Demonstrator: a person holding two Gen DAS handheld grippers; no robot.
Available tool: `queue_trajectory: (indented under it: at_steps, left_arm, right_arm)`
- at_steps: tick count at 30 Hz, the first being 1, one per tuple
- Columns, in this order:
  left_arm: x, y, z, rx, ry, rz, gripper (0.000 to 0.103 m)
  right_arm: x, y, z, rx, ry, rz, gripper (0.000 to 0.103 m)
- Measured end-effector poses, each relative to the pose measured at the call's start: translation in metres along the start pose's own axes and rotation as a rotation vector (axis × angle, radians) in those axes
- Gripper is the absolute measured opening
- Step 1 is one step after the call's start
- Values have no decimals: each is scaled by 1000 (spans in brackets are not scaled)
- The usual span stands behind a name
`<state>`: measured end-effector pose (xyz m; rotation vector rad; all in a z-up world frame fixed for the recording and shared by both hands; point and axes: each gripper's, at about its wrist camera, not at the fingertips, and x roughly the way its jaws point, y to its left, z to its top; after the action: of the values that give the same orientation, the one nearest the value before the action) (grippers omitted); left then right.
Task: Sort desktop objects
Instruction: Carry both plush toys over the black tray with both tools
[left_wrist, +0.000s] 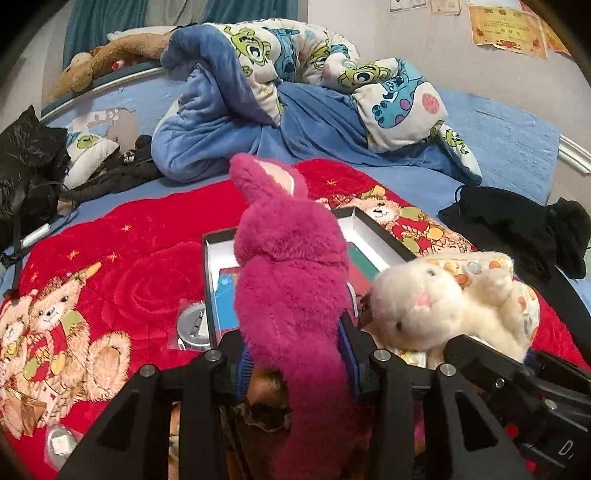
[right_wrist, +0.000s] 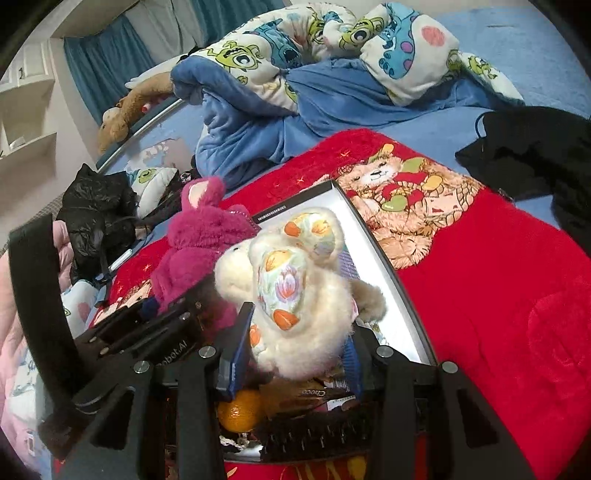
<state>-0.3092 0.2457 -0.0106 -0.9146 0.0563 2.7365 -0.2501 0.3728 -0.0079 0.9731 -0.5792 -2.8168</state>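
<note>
My left gripper (left_wrist: 295, 354) is shut on a magenta plush bunny (left_wrist: 291, 266) and holds it upright over an open black box with a white inside (left_wrist: 365, 230). My right gripper (right_wrist: 291, 354) is shut on a cream plush rabbit with flowered ears (right_wrist: 295, 291), over the same box (right_wrist: 391, 280). In the left wrist view the cream rabbit (left_wrist: 443, 302) hangs to the right of the bunny. In the right wrist view the magenta bunny (right_wrist: 199, 236) is to the left. An orange (right_wrist: 240, 410) and a dark brush (right_wrist: 317, 439) lie below the right gripper.
The box sits on a red bear-print blanket (left_wrist: 147, 258) on a blue bed. A round silver tin in plastic (left_wrist: 192, 325) lies left of the box. A crumpled cartoon quilt (left_wrist: 295, 74) is behind, black clothing (left_wrist: 517, 225) at right, a black bag (left_wrist: 26, 166) at left.
</note>
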Motion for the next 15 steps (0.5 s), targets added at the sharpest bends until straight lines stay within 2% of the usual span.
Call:
queue_trajectory:
  at_steps: [15]
  left_arm:
    - [2, -4, -1, 20, -7, 28, 44]
  right_arm:
    - [6, -3, -3, 24, 25, 19, 43]
